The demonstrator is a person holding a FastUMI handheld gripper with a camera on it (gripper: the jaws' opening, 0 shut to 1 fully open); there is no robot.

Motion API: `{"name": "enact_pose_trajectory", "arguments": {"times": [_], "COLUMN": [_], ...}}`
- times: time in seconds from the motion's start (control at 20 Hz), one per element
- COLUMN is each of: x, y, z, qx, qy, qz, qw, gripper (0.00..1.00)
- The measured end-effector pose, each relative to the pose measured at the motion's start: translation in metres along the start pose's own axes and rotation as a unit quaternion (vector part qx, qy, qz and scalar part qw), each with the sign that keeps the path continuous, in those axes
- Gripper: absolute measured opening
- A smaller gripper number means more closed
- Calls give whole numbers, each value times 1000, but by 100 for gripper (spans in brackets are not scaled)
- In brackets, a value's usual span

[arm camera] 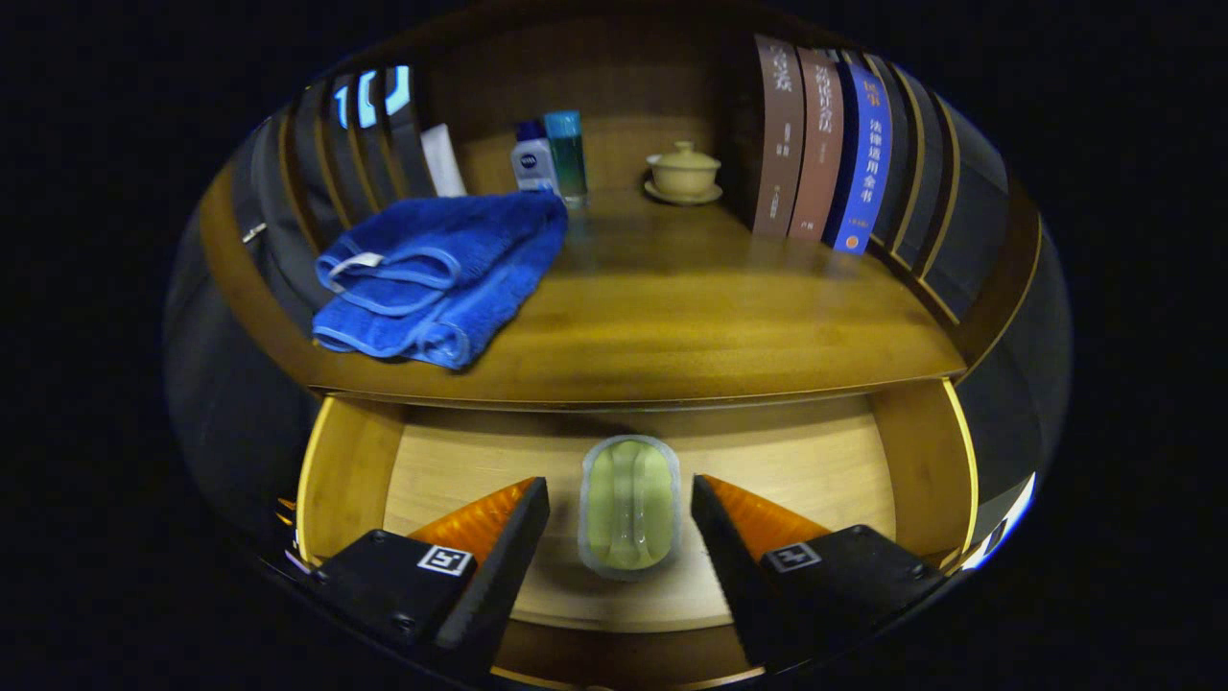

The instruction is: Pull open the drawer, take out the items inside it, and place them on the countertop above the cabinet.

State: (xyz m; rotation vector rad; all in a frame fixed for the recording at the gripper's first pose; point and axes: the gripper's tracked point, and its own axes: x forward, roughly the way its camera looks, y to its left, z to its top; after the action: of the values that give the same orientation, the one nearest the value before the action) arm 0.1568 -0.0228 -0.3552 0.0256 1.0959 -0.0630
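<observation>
right now the gripper [621, 499] hangs over the pulled-out drawer [350, 470] with its fingers spread wide, one on each side of a small pale-green packet [629, 506] in a clear wrapper that lies flat on the drawer floor. neither finger touches it; there is a visible gap on both sides, so nothing is held yet.

the drawer stands open below the countertop [672, 326], so the pulling step looks done and the take-out step is in hand. a folded blue towel [436, 274] already rests on the counter's left part, overhanging its front edge a little; further back stand two small bottles [549, 158], a lidded cup on a saucer [683, 173] and a row of books [825, 144].

next, i judge, the fingers need to settle lower around the packet and close on its long sides. it is thin and probably slippery, so a low, centred pinch matters. bare wood right of the towel looks a good landing spot.
</observation>
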Motion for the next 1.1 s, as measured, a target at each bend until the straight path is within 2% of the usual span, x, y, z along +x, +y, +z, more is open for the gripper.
{"name": "enact_pose_trajectory", "arguments": {"times": [0.15, 0.35, 0.6, 0.75, 1.1], "x": [16, 28, 33, 36, 29], "y": [-2, -7, -8, -11, -12], "z": [-10, -18, -32, -26, -25], "qx": [-18, -32, -39, -28, -36], "qy": [34, 65, 98, 95, 81], "qz": [-9, -20, -13, -15, -21], "qw": [999, 997, 994, 995, 996], "gripper": [85, 85, 58, 25, 25]}}
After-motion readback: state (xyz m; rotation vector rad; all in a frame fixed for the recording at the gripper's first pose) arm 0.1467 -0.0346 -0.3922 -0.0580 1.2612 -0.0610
